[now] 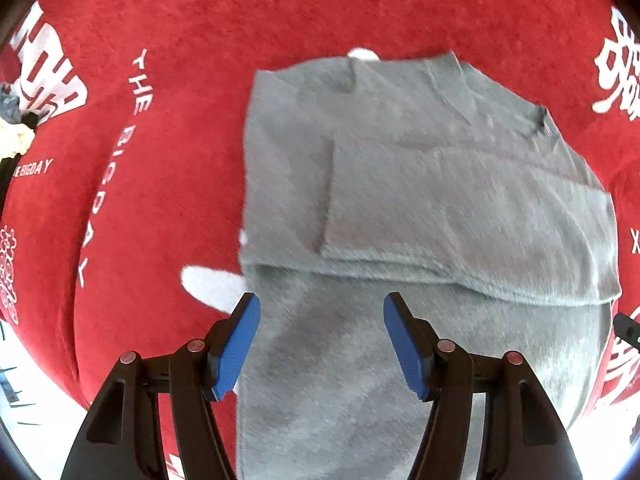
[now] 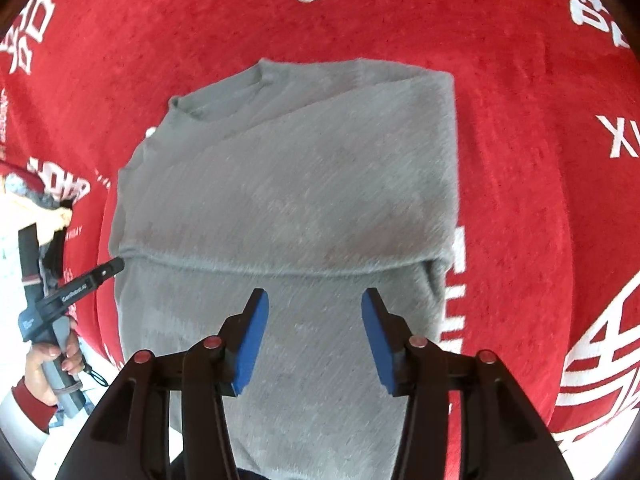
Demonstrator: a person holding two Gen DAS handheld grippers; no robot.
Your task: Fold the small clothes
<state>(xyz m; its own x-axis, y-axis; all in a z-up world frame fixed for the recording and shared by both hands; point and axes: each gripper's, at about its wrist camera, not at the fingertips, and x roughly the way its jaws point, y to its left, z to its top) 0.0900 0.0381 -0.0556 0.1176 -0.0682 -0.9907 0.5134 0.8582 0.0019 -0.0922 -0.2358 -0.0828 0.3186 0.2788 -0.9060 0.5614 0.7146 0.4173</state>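
- Red cloth with white lettering covers the whole surface, basically filling both views.
- Grey shirt lies flat on it, partly folded: side parts turned in over the middle, and a folded edge runs across it. Its long axis runs from the cameras up toward the collar. In the left wrist view the collar sits upper right; in the right wrist view the shirt has the collar upper left.
- Left gripper hangs over the near part of the shirt, blue pads well apart, nothing pinched between them.
- Right gripper is also above the near part, pads apart with nothing clamped, somewhat narrower than the left.
- Only the right wrist view shows the person's hand with a red-cuffed sleeve, holding the left gripper's handle at the shirt's left edge.
- Only the left wrist view shows a little pile of dark and pale clothes at far left.
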